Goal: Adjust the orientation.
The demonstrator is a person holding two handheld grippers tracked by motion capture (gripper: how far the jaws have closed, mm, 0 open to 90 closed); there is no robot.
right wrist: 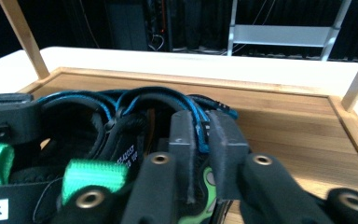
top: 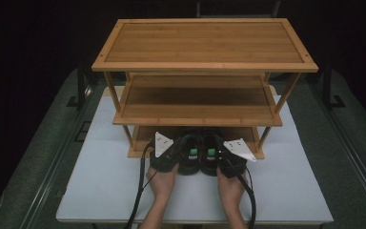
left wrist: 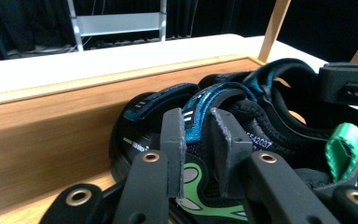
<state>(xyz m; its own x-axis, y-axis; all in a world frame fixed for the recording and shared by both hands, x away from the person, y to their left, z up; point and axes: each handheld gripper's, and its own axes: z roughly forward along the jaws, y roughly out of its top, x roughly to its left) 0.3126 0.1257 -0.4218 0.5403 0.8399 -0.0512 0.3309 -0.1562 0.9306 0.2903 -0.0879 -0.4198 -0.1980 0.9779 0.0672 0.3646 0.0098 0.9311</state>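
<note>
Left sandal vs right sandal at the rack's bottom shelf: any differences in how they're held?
The left sandal is pinched by the left tool on a blue-trimmed strap; the right sandal by the right tool. The left one lies beside the shelf's left edge rail, the right one nearer bare shelf. Shared: black, blue straps, green heel loops, toes pointing into the rack.

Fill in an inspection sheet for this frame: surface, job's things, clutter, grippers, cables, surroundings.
Surface: white table top carrying a three-tier wooden rack.
Job's things: left sandal and right sandal, black with blue straps and green heel loops, side by side at the front edge of the rack's bottom shelf.
Clutter: nothing seen.
Grippers: left tool shut on a strap of the left sandal; right tool shut on a strap of the right sandal.
Cables: left cable and right cable trail back toward the person.
Surroundings: dark room, grey metal frame behind.
</note>
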